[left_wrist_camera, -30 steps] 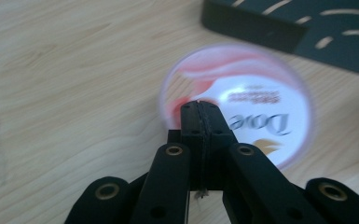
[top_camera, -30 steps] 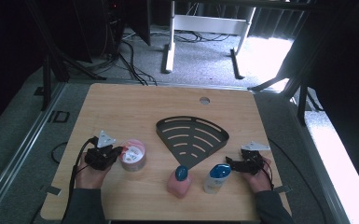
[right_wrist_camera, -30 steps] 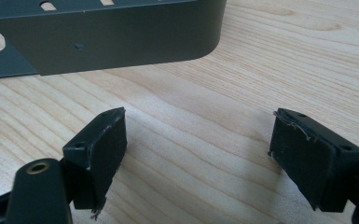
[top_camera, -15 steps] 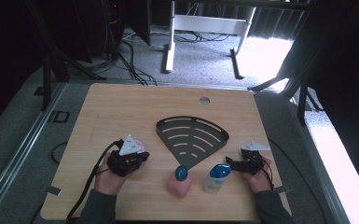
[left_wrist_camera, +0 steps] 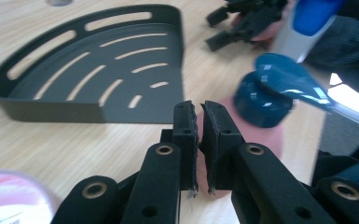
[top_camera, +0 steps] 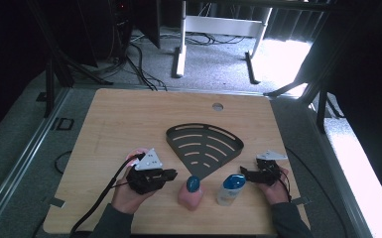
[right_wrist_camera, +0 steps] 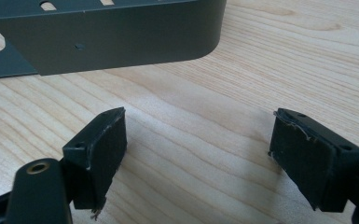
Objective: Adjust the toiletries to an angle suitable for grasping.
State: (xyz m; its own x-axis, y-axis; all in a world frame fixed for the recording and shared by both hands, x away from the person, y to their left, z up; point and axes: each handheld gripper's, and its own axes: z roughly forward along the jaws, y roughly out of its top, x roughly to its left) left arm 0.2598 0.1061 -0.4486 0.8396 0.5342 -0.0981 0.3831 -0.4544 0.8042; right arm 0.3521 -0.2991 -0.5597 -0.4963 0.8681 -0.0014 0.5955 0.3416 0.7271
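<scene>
My left gripper point(top_camera: 172, 174) lies low near the table's front left, pointing right at a pink bottle point(top_camera: 190, 197) with a dark blue flip cap point(left_wrist_camera: 261, 95). Its jaws have just been opening; in the left gripper view point(left_wrist_camera: 199, 106) only a thin slit parts the pads, with nothing between them. My right gripper point(top_camera: 243, 173) rests at the front right, pointing left, beside a white bottle point(top_camera: 228, 189) with a blue cap. In its own view it stands wide open point(right_wrist_camera: 198, 128) over bare wood. A black fan-shaped slotted tray point(top_camera: 204, 126) lies between and beyond them.
A pink and white round tub point(top_camera: 132, 155) peeks out behind my left hand and shows blurred at the lower left point(left_wrist_camera: 9, 196). The tray's wall point(right_wrist_camera: 121, 42) stands just ahead of the right jaws. A cable hole point(top_camera: 218, 106) sits near the far edge.
My left hand has moved right, from beside the pink and white tub to just short of the pink bottle. The right hand and both bottles stayed put.
</scene>
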